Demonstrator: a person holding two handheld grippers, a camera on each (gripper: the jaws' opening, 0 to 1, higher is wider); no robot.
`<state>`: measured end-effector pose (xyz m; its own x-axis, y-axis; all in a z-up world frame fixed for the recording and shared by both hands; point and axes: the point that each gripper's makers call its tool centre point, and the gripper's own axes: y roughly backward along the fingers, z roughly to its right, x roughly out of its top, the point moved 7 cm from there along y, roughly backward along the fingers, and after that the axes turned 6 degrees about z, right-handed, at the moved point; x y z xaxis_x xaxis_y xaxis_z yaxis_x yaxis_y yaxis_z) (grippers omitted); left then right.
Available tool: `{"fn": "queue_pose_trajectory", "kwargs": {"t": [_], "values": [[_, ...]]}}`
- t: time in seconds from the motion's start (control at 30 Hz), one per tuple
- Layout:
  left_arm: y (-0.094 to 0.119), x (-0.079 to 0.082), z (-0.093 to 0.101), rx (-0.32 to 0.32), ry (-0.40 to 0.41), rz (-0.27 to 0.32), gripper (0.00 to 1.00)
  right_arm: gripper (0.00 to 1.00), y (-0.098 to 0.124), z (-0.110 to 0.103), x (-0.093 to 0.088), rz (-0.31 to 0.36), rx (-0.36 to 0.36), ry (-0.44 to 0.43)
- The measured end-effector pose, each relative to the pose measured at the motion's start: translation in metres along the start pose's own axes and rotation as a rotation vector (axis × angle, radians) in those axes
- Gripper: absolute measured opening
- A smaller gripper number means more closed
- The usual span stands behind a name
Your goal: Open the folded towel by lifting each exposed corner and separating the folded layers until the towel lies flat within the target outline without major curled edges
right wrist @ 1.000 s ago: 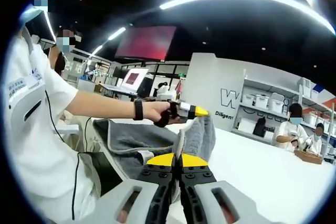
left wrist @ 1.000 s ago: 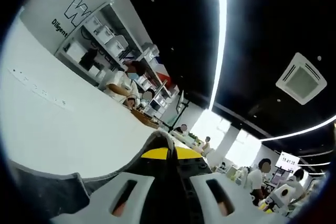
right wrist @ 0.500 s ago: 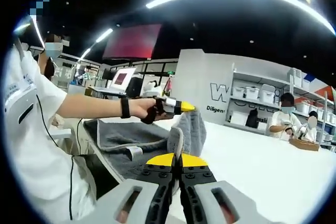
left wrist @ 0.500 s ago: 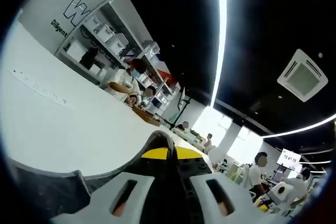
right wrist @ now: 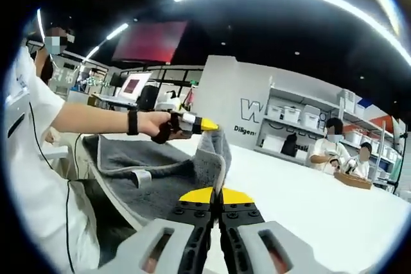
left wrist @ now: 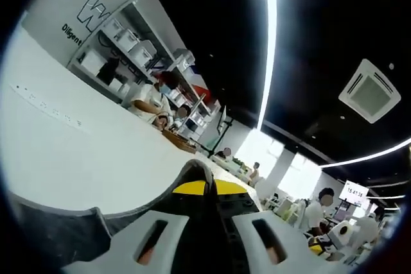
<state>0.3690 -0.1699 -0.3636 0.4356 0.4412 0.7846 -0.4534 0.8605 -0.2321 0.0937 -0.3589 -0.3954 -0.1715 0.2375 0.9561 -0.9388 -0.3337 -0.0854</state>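
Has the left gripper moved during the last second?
No, hardly. In the right gripper view the left gripper, shut on the towel, slid left, but the wall lettering slid left about as far: the camera moved.

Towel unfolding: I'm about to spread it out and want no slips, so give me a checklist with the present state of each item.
1. Right gripper clamped on the grey towel: ok, jaws closed with an edge rising between them.
2. Left gripper gripping the towel: ok, it holds a raised corner; its own view shows closed jaws with cloth between.
3. Layers separated: not ok, the towel is bunched and folded.
4. Towel flat on the white table: not ok.
5. Target outline located: cannot tell.
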Motion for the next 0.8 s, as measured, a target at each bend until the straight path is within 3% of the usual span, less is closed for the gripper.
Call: {"fn": "queue_pose_trajectory", "kwargs": {"t": [0.8], "values": [[-0.004,-0.014,0.008,-0.011,0.002,0.004,0.00,0.00,-0.001,0.027,-0.016,-0.040,-0.145,0.031]]}}
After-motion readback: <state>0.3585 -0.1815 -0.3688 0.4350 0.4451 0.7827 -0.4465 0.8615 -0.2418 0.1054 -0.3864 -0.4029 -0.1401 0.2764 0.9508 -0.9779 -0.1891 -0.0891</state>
